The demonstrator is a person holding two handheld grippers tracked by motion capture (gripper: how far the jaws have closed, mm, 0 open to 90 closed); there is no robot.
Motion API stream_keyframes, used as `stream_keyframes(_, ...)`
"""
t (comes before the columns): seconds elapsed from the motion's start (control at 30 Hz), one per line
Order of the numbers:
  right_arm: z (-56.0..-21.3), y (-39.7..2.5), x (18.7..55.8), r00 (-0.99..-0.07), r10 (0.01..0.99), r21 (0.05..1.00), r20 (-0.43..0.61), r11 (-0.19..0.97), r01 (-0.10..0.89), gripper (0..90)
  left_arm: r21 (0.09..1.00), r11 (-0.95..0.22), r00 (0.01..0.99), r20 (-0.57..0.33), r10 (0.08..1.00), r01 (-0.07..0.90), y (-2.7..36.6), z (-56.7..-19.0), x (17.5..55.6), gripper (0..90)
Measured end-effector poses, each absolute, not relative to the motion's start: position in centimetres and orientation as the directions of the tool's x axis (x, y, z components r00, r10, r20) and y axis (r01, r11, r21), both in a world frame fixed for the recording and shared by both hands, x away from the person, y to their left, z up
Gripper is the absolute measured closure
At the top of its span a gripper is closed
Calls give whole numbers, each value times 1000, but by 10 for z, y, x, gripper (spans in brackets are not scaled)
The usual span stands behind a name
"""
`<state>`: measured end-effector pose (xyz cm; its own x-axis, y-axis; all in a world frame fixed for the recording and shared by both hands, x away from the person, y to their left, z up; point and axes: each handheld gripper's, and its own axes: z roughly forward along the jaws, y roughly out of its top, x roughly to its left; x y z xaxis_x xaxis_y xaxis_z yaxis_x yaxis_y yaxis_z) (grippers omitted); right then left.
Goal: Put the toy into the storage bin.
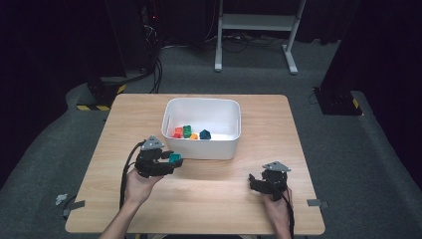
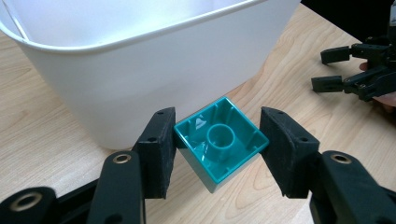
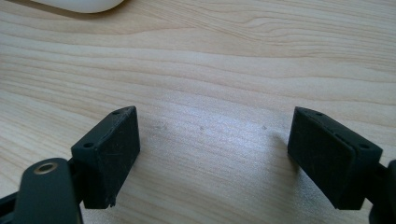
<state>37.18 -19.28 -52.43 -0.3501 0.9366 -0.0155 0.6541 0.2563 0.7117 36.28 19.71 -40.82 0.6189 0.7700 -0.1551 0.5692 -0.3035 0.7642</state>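
A teal building block (image 2: pixel 218 143) hangs above the table with my left gripper (image 2: pixel 217 147) shut on it, hollow underside facing the camera. In the high view the left gripper (image 1: pixel 171 160) holds the teal block (image 1: pixel 174 158) just in front of the white bin's (image 1: pixel 219 148) near left wall. Inside the bin lie a red block (image 1: pixel 177 132), a green block (image 1: pixel 187 130), an orange block (image 1: pixel 194 136) and a dark blue block (image 1: pixel 205 134). My right gripper (image 1: pixel 255 181) stands open near the table's front right, with bare wood between its pads (image 3: pixel 109 151).
The white bin's wall (image 2: pixel 154 84) rises close in front of the left gripper. The wooden table (image 1: pixel 209 204) has free room in front of the bin and between the two hands. Tape strips (image 1: pixel 317 202) mark the table's front corners.
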Motion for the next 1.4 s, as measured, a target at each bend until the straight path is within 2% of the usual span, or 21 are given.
stream_keyframes(1.4, -524, -193, 372, -350, 937, 712, -16, 257, 654, 167, 774, -266, 618, -196, 761, 574, 207, -354, 389, 471)
